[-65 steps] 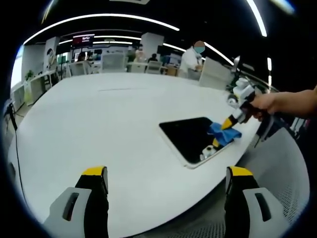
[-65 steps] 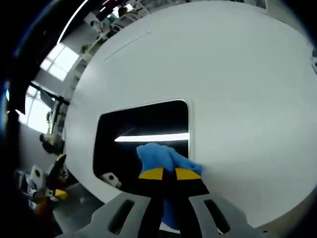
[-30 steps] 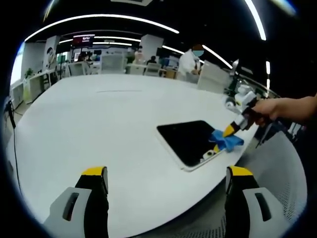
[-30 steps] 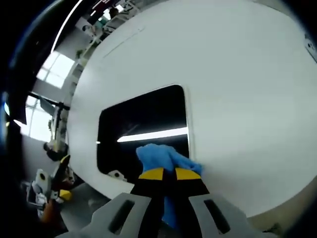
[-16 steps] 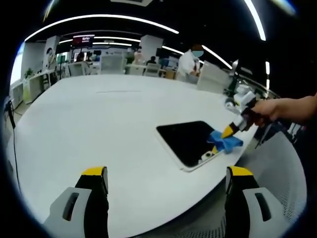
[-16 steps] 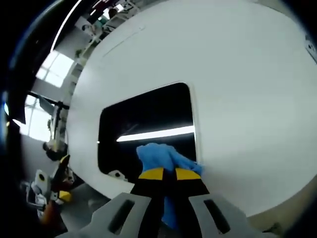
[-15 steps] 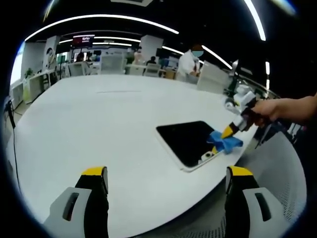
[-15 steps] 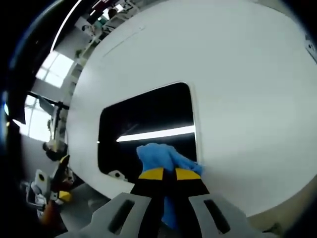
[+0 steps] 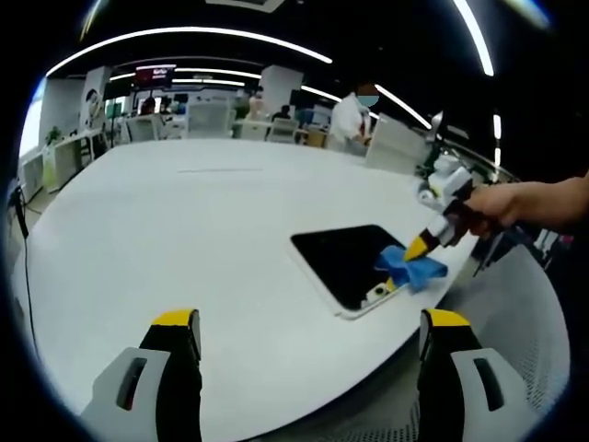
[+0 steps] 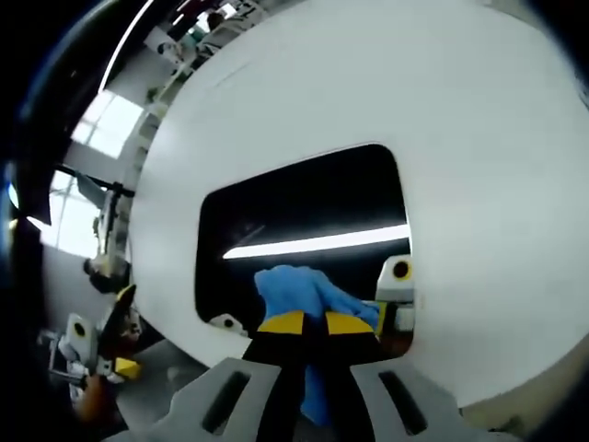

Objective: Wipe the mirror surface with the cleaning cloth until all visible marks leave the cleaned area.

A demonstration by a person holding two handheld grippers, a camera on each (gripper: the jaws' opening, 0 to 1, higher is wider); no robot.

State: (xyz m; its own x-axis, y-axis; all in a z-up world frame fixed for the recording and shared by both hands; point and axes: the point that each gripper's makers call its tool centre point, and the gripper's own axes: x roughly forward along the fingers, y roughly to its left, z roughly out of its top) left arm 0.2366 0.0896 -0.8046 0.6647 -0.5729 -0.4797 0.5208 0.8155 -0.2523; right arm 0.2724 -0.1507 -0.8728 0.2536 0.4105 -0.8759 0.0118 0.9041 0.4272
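White table (image 9: 184, 230): blue cloth (image 10: 299, 290) pinched in R tongs (image 10: 306, 322), pressed on mirror (image 10: 304, 212).

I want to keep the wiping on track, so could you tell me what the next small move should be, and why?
Probably sweep the cloth forward across the mirror. The right gripper, shut on it, sits at the mirror's near edge, so most of the dark glass lies ahead. The left gripper hangs open, off the mirror.

Left tool (image 9: 304, 368): grey jaws, yellow tips, black pads; right tool (image 10: 316, 324) alike.
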